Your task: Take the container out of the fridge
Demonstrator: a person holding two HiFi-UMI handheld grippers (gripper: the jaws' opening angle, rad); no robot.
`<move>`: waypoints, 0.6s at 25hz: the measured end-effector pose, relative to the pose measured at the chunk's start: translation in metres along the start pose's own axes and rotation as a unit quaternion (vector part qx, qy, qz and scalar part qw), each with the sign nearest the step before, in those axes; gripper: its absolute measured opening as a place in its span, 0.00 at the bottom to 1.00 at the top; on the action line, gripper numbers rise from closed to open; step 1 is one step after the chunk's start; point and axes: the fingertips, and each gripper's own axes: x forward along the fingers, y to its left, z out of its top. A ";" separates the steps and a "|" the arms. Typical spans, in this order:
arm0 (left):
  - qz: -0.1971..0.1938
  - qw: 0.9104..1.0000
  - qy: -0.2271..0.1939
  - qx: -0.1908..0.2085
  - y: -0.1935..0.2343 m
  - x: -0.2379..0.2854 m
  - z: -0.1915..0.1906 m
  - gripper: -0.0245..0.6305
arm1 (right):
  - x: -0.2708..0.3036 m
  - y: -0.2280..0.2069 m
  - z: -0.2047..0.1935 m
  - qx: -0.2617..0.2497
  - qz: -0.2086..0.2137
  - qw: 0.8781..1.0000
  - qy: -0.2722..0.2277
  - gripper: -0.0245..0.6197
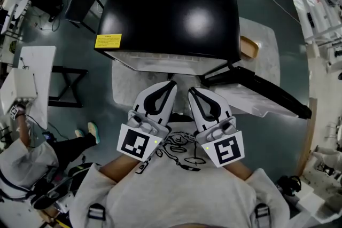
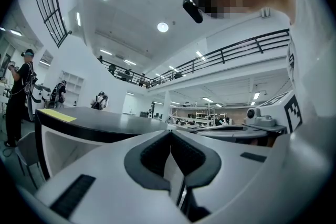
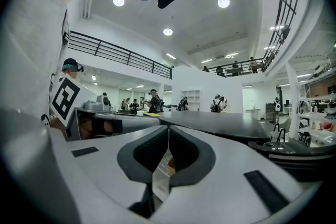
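**A:** Both tools are up in front of the chest. The left tool (image 1: 171,84) is pressed fully together, its dark ribbed pads (image 2: 156,153) meet along one seam, and nothing is pinched between them.

**B:** It's the same on the other side. The right tool (image 1: 192,91) is clamped tight on itself and is empty. The two sit side by side, near each other but apart. Both point level at the fridge (image 1: 171,8) and touch nothing.

**A:** The shells are smooth, matte white plastic that curves to a point, with a black rubbery loop around each jaw. A marker cube (image 1: 138,142) sits at the near end of the left one, white with a blocky black square pattern.

**B:** The fridge is a squat box with a glossy black top that throws back a ceiling light. There's a yellow label (image 1: 108,40) at its near left corner.

**A:** The fridge door (image 1: 267,96) hangs open, swung out to the right. It's a black slab with a pale inner lining.

**B:** It all stands on a bench (image 1: 264,45) of pale, faintly veined stone.

**A:** Where's the container?

**B:** I can't tell, because that black top hides the inside of the fridge from above. A tan, open-topped thing (image 1: 249,47) sits on the bench just beside the fridge's right side, but I can't say what it is.
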 end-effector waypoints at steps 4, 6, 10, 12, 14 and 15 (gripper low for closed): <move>0.005 1.000 -0.001 0.001 -0.003 0.006 0.001 0.06 | -0.001 -0.011 0.000 -0.001 -0.001 1.000 0.002 0.08; 0.005 1.000 0.001 0.000 -0.004 0.008 0.000 0.06 | -0.001 -0.014 -0.001 -0.002 -0.001 1.000 0.004 0.08; 0.007 1.000 0.009 0.000 -0.001 0.009 -0.005 0.06 | 0.001 -0.017 -0.002 0.003 -0.003 1.000 0.003 0.08; 0.008 1.000 0.010 -0.001 0.000 0.009 -0.005 0.06 | 0.001 -0.017 -0.003 0.003 -0.003 1.000 0.003 0.08; 0.007 1.000 0.009 -0.002 0.001 0.008 -0.004 0.06 | 0.002 -0.016 -0.004 0.004 -0.004 1.000 0.004 0.08; 0.006 1.000 0.007 -0.001 0.002 0.008 -0.003 0.06 | 0.003 -0.015 -0.004 0.004 -0.005 1.000 0.003 0.08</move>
